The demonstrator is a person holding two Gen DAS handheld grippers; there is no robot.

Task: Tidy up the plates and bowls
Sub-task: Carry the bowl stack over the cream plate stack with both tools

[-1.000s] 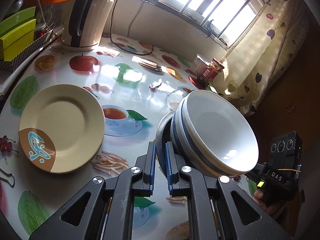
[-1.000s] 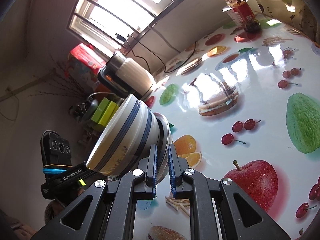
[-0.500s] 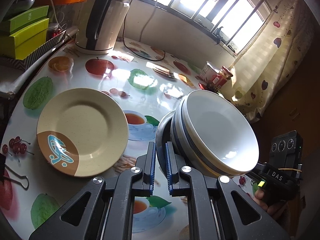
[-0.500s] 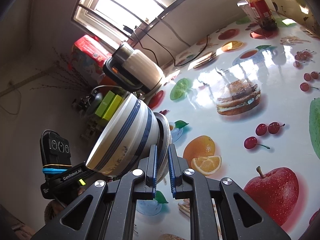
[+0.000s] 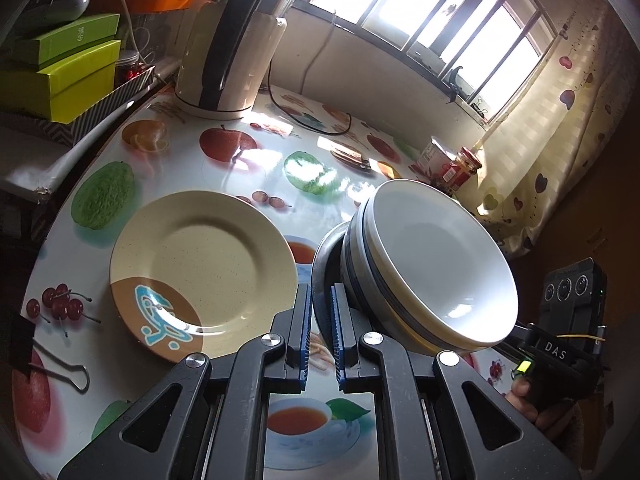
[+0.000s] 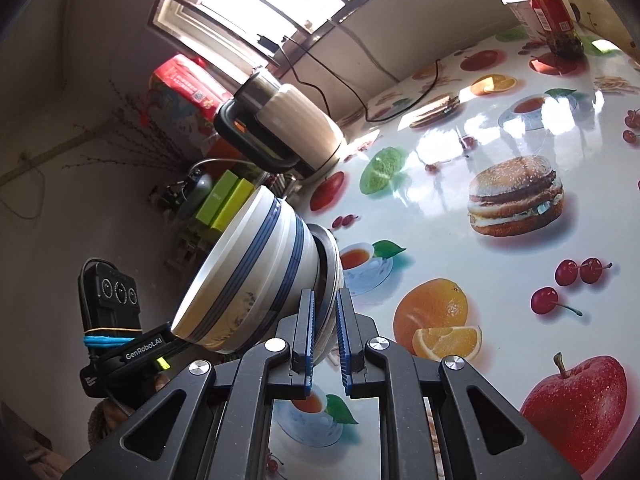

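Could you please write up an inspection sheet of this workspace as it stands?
Surface: table under a glossy cloth printed with fruit and food.
Job's things: beige plate flat on the table; metal plate carrying the striped bowls, held tilted above the table.
Clutter: kettle, jar, binder clip, green boxes.
Grippers: left hand-held gripper and right hand-held gripper both shut on the metal plate's rim.
Cables: black cord trailing from behind the kettle.
Surroundings: barred window, curtain.

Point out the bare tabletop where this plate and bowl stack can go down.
Free: the stretch right of the beige plate, between the kettle and the red jar. Crowded: the edge by the green boxes and binder clip.
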